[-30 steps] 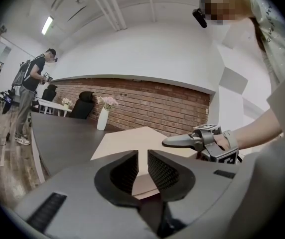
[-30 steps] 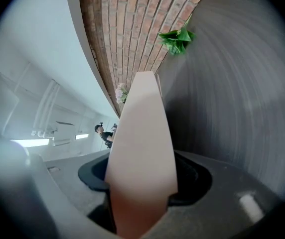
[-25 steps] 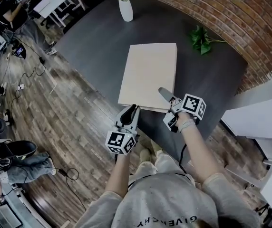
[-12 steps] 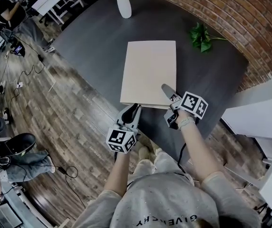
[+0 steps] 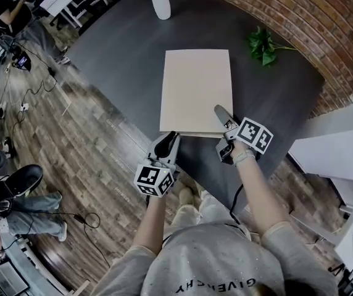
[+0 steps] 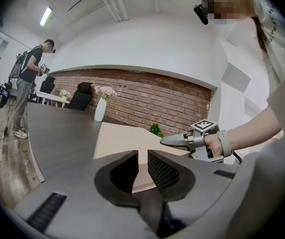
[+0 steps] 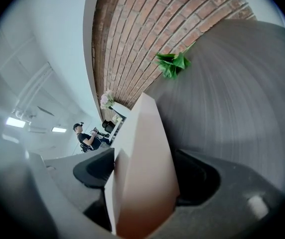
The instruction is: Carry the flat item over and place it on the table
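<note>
**Flat board lying on the dark surface, a gripper at each near corner**

The beige board (image 5: 196, 91) lies flat on the grey surface (image 5: 121, 54), its long sides running away from the person. The right gripper (image 5: 221, 113) reaches over the board's near right corner. Its jaws are opening, one on each side of the board's edge, and in the right gripper view the board fills the gap between them. The left gripper (image 5: 169, 142) sits just at the board's near left corner, its jaws a narrow slit apart with nothing pinched; the board's near edge shows through the slit. A white vase (image 5: 161, 5) with pink flowers stands well beyond the board's far edge. A green sprig (image 5: 261, 45) lies off the board's far right corner, near the brick wall (image 5: 324, 23).
</note>
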